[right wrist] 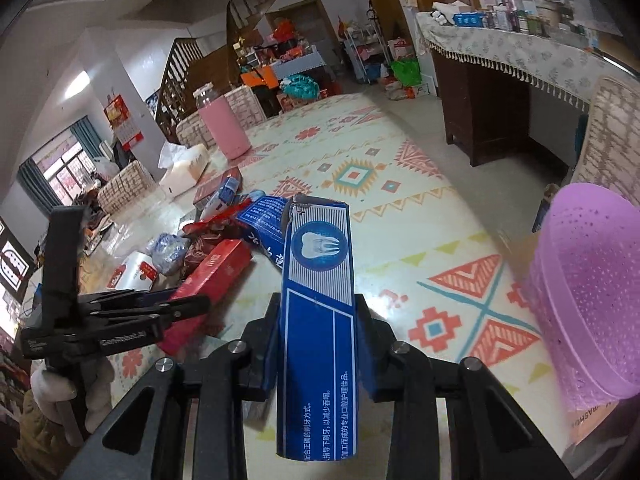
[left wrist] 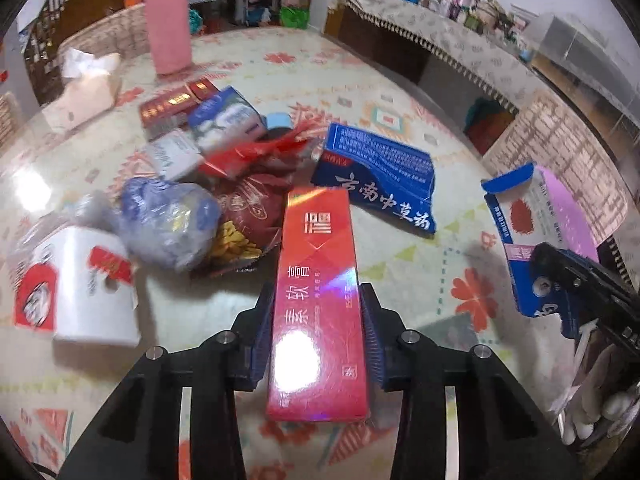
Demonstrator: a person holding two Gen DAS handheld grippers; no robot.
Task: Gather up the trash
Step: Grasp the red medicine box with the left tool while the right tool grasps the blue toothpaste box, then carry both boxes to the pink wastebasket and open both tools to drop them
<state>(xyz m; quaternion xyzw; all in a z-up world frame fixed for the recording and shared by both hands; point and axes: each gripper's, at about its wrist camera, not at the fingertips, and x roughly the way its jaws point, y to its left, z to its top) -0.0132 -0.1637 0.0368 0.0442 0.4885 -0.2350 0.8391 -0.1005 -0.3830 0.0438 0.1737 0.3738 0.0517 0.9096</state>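
My left gripper (left wrist: 316, 292) is shut on a long red carton (left wrist: 316, 240), pads pressed against its two long sides, low over the table. The same red carton (right wrist: 216, 276) and the left gripper (right wrist: 188, 304) show at the left of the right wrist view. My right gripper (right wrist: 318, 304) is shut on a blue toothpaste box (right wrist: 318, 252), held lifted and pointing away. In the left wrist view that blue box (left wrist: 520, 216) and the right gripper (left wrist: 560, 272) sit at the right edge. A trash pile lies beyond: a flattened blue box (left wrist: 380, 176), a crumpled plastic bag (left wrist: 168, 220), a white paper cup (left wrist: 92, 284).
A purple perforated basket (right wrist: 588, 300) stands close on the right. A pink bottle (left wrist: 168, 32) and a tissue pack (left wrist: 84, 92) stand at the far side of the patterned tablecloth (left wrist: 420, 260). A gloved hand (right wrist: 56, 392) holds the left gripper. A cluttered sideboard (right wrist: 520, 48) lines the right wall.
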